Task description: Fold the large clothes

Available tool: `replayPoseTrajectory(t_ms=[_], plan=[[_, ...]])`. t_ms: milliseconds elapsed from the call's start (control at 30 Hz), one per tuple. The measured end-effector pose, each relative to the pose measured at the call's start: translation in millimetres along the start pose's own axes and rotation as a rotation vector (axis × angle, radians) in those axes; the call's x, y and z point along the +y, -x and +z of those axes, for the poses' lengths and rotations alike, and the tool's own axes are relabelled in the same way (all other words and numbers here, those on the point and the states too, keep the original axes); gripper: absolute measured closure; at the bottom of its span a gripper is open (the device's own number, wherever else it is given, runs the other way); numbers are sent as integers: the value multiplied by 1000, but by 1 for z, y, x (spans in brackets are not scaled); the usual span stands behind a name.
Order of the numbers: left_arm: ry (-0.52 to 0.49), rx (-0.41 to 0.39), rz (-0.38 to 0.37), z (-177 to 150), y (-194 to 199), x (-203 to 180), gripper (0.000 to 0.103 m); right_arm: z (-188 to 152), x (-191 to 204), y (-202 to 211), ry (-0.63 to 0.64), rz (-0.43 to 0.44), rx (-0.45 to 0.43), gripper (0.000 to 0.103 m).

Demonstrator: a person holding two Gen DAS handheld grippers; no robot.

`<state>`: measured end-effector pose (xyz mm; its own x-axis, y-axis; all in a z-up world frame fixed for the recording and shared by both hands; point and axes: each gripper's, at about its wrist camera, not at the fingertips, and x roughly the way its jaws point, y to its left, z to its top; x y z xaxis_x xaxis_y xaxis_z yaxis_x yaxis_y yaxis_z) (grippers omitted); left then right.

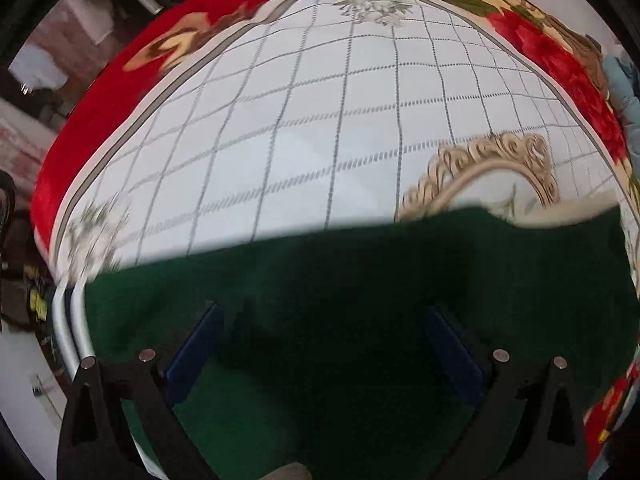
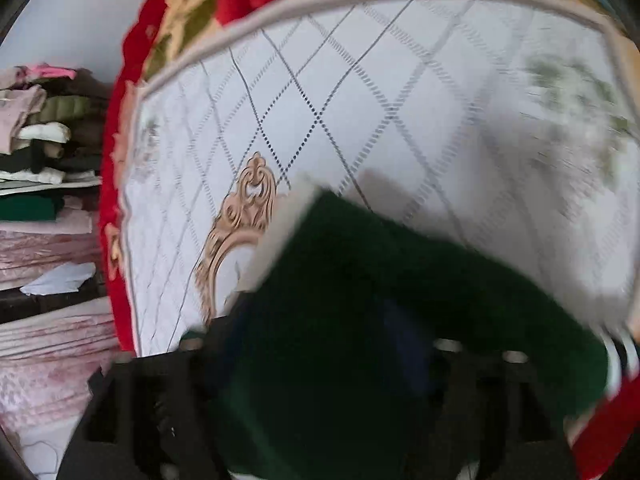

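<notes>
Green garment (image 1: 360,280) fills left gripper's (image 1: 324,344) wide gap; right gripper (image 2: 320,360) smothered, grip unclear. Gridded bedspread (image 1: 320,120) beyond; stacked clothes (image 2: 44,140) beside bed.

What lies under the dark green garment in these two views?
The green garment rests on a white grid-patterned blanket with a red floral border; the part beneath the garment is hidden.

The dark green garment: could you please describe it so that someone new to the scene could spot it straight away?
Find the bed, covered by a white checked blanket with a red flowered border. The dark green garment lies on that blanket at the near edge, just in front of both grippers. It is the only plain, dark, unpatterned cloth on the bed, with a pale lining showing along one edge.
</notes>
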<state>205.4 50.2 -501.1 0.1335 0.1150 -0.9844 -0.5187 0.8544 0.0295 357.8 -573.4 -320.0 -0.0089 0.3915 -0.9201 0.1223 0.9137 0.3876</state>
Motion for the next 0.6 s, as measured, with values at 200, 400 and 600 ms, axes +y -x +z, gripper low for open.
replayPoseTrajectory(t_ms=[200, 400, 600], plan=[[89, 93, 28, -72, 24, 16, 0, -101, -71, 10, -214, -62, 56, 13], [268, 205, 117, -147, 23, 60, 0, -152, -79, -37, -301, -4, 140, 13], [366, 205, 156, -171, -16, 96, 0, -175, -85, -78, -400, 86, 156, 18]])
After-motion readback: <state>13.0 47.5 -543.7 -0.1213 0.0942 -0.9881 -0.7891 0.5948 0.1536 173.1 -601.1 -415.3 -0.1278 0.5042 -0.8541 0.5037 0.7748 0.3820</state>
